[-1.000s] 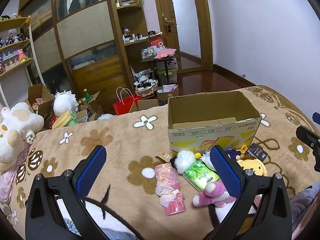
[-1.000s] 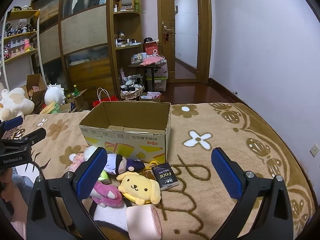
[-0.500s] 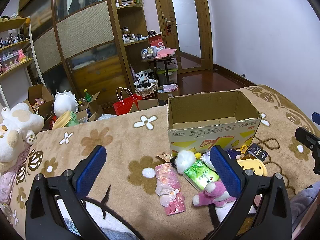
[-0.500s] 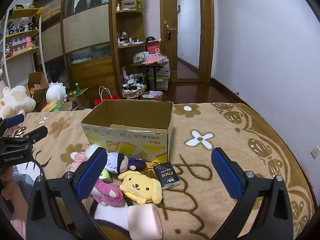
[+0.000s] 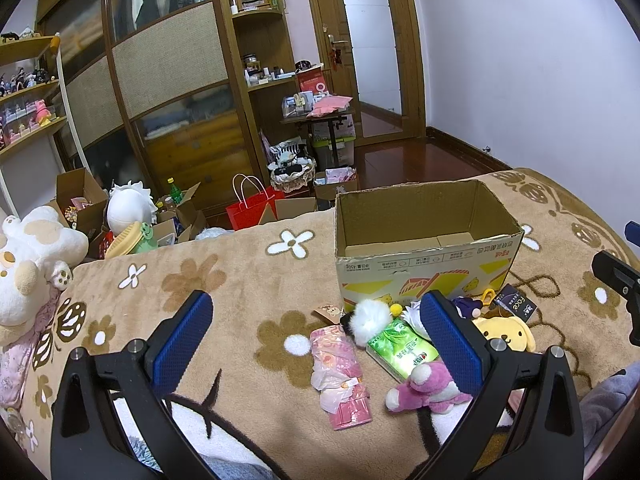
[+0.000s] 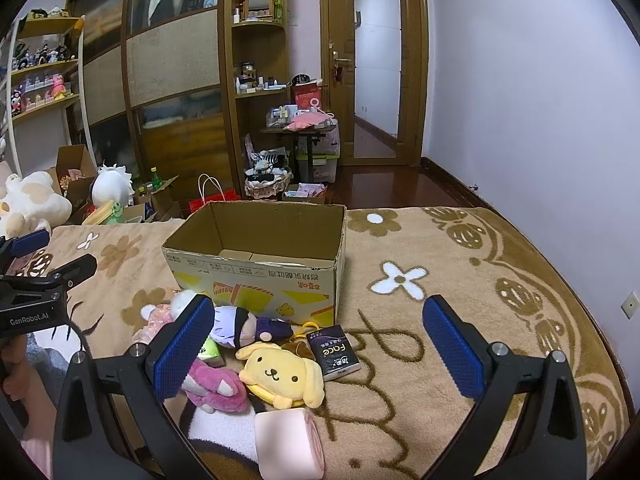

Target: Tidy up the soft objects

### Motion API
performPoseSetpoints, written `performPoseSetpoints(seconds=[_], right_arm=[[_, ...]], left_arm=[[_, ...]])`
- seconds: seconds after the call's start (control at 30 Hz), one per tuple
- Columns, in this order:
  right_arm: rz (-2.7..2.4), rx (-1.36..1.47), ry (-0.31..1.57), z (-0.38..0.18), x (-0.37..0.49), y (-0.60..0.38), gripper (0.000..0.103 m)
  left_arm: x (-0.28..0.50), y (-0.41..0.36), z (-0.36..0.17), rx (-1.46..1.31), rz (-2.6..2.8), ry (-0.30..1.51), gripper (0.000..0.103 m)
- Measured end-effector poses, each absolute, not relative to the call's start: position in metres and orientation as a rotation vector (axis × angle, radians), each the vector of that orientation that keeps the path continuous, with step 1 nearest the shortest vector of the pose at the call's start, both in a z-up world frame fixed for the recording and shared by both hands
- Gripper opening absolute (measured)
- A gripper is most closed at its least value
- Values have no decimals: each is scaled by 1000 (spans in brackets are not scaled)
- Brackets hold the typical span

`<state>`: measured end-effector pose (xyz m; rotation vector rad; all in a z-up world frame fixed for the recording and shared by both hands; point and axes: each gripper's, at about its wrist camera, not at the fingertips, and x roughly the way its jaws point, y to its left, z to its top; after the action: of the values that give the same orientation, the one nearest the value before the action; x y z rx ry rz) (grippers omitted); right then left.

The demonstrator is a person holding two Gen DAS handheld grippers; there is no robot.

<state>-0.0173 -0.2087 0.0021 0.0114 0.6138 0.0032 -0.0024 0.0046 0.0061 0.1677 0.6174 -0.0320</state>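
An open, empty cardboard box (image 5: 424, 256) (image 6: 256, 268) stands on the brown flowered blanket. In front of it lie soft things: a pink plush (image 5: 428, 390) (image 6: 216, 386), a yellow dog plush (image 5: 506, 332) (image 6: 284, 374), a purple-haired doll (image 6: 248, 326), a white fluffy toy (image 5: 370, 318), a green tissue pack (image 5: 400, 354), a pink packet (image 5: 340, 372), a dark tissue pack (image 6: 334, 354) and a pink roll (image 6: 288, 440). My left gripper (image 5: 316, 338) is open and empty above the blanket. My right gripper (image 6: 318, 342) is open and empty over the pile.
The blanket's far edge (image 5: 224, 236) drops to a floor with cardboard boxes (image 5: 80, 196), a red bag (image 5: 252, 210) and a white plush (image 5: 128, 212). A large cream plush (image 5: 28, 256) lies at the left. Wardrobe and shelves stand behind.
The right wrist view has lifted and shifted slightly, so the box and toys sit a little lower-right in it. The left gripper has barely moved. Both stay open.
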Motion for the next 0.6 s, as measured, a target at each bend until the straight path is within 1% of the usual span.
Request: performPoseSetpoints(seconds=[0.6], right_arm=[[0, 8, 609, 5, -18, -210, 103]], left_arm=[[-3, 5, 6, 170, -32, 620, 102]])
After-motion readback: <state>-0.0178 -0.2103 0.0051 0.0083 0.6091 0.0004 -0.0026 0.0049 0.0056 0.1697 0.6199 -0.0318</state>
